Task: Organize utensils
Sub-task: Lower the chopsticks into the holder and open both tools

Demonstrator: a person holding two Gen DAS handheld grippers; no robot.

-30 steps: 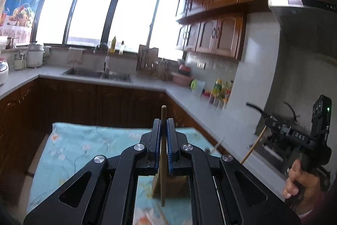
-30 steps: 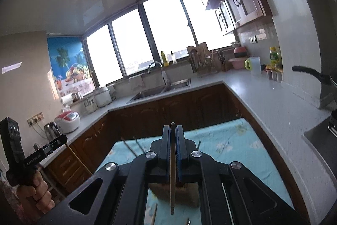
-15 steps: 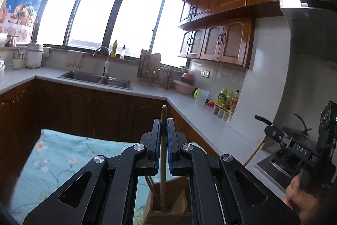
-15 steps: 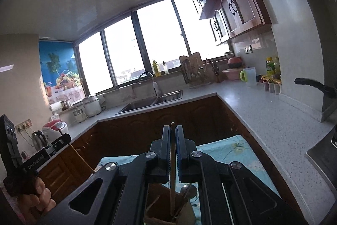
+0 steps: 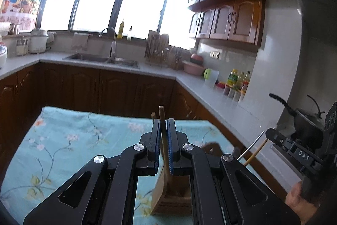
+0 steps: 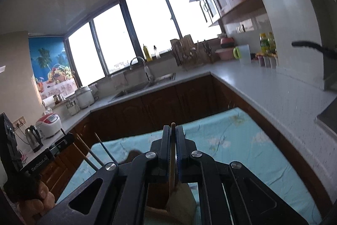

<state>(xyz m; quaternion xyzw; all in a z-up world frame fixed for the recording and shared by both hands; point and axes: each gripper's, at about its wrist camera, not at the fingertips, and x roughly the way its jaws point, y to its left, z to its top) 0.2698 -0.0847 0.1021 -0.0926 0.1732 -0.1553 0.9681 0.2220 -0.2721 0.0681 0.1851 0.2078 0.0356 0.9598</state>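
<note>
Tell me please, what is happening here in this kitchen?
A person holds a claw in each hand over a table with a floral cloth. The left claw is shut on a wooden stick, the right claw on another stick. Both sticks reach down toward a wooden holder on the cloth.

The left gripper (image 5: pixel 163 140) points forward and slightly down, its jaws pressed together on a thin wooden stick (image 5: pixel 162 117). The right gripper (image 6: pixel 173 147) tilts the same way, jaws clamped on another stick (image 6: pixel 172 130). Part of a hand (image 5: pixel 299 199) grips the right gripper's handle, and a hand (image 6: pixel 38 204) grips the left one's.
</note>
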